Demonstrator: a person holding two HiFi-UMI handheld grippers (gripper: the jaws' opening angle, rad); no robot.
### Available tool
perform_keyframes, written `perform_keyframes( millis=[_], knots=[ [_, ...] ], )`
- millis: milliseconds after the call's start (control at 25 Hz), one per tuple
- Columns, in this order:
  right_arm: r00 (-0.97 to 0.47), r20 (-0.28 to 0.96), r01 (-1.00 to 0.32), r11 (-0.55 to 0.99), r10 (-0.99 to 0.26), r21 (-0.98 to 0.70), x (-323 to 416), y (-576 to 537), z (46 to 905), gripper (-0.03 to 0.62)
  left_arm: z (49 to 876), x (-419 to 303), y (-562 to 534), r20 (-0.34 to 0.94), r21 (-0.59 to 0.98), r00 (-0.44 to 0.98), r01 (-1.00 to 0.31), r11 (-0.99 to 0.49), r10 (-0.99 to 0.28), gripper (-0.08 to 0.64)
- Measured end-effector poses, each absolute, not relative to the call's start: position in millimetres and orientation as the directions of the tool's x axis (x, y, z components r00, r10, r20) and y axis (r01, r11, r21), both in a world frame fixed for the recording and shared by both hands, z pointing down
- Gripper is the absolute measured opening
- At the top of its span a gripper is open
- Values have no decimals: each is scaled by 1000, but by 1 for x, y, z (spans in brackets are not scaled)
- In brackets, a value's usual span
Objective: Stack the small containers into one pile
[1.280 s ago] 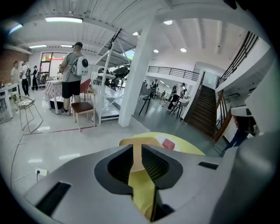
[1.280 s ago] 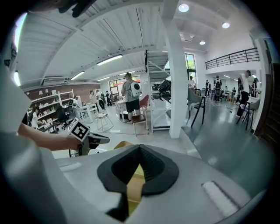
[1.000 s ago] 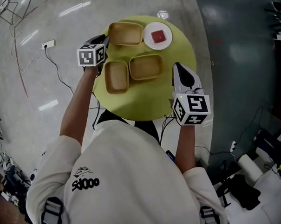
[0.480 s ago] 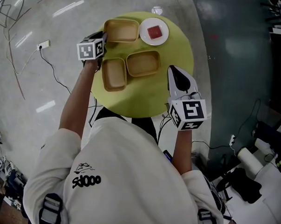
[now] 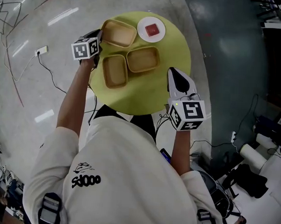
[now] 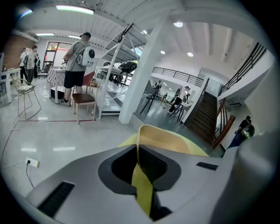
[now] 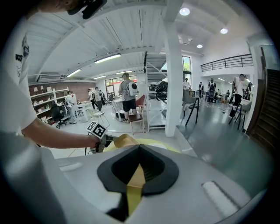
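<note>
Three shallow tan containers lie on the round yellow-green table (image 5: 146,93). The back-left container (image 5: 118,33) sits askew, and my left gripper (image 5: 99,36) is shut on its left rim. In the left gripper view that rim (image 6: 166,139) runs straight out from between the closed jaws of the left gripper (image 6: 137,146). The second container (image 5: 115,70) and the third container (image 5: 143,59) lie flat side by side in the table's middle. My right gripper (image 5: 173,72) is shut and empty at the table's right edge, apart from all three. In the right gripper view, the held container (image 7: 124,141) shows beyond the right gripper (image 7: 139,148).
A white plate (image 5: 151,29) with a red piece on it sits at the table's far side, right of the held container. Cables and a socket (image 5: 41,49) lie on the floor to the left. People, chairs and shelving stand far off in the hall.
The back-left container has gone from lying square to sitting askew with my left gripper at its rim. The right gripper has hardly moved.
</note>
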State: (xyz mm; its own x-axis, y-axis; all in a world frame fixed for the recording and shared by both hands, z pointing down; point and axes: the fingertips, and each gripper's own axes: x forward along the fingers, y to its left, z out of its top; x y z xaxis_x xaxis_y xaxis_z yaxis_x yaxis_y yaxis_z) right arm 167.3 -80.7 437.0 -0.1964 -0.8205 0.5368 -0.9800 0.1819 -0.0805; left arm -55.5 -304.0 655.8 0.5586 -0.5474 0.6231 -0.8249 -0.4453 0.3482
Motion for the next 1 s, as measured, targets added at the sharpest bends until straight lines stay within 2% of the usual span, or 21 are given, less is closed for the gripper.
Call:
perform_keyframes(
  millis=[120,280,480,680,1000],
  knots=[
    [-173,525,-985,149,-833,-89,164,-68,436,11,641,-59,-302,591,375,599,-797,-474,-541,23],
    [-150,498,-989,124,-854,-85,154,-56,433,11,618,-62,-290,544,418,695,-710,-567,-470,23],
    [-126,477,-992,101,-870,-79,142,-43,427,11,611,-57,-245,553,453,803,-513,-729,-222,23],
    [-117,477,-993,88,-871,-82,137,-36,425,11,618,-53,-203,608,439,793,-355,-826,-18,23],
    [-110,486,-994,85,-867,-73,131,-37,427,11,632,-39,-164,693,324,711,-160,-932,119,25]
  ],
)
